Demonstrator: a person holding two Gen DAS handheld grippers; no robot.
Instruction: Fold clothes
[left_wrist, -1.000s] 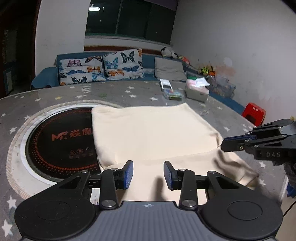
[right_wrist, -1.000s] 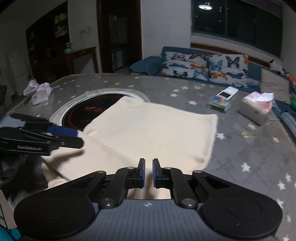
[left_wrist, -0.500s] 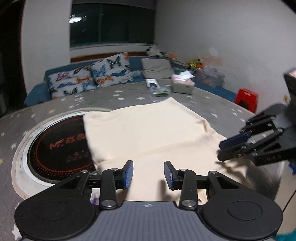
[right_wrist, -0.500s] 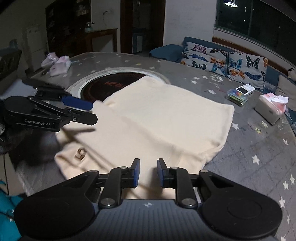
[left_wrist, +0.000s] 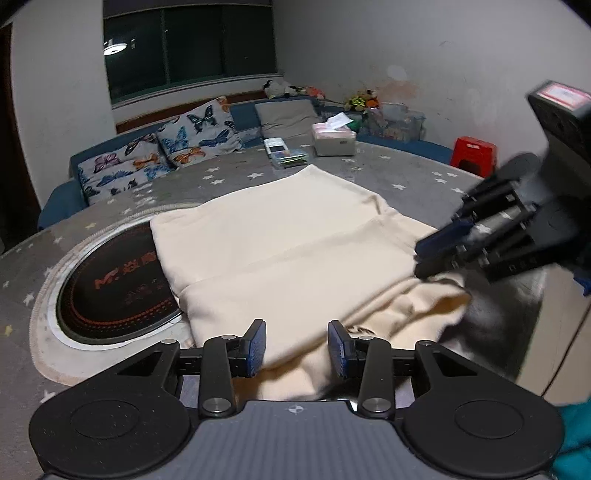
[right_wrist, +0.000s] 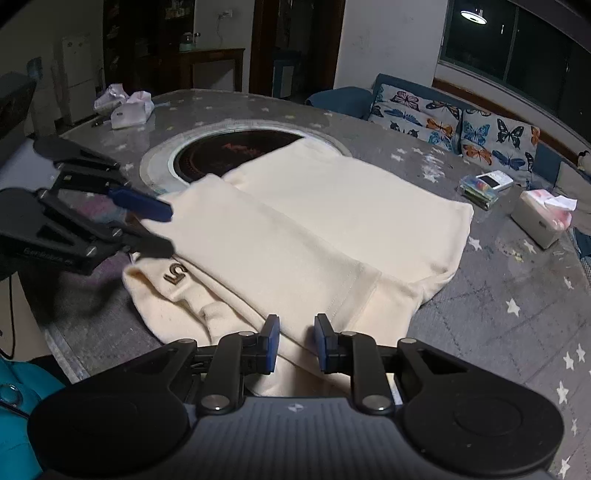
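The cream garment lies partly folded (near flap probably laid over); both the left gripper and right gripper hover empty, jaws parted; further folds remain.

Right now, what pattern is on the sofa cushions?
Butterflies, blue and orange on white, on the cushions; the right wrist view shows them best.

Cream garment, partly folded, flat on star-patterned table
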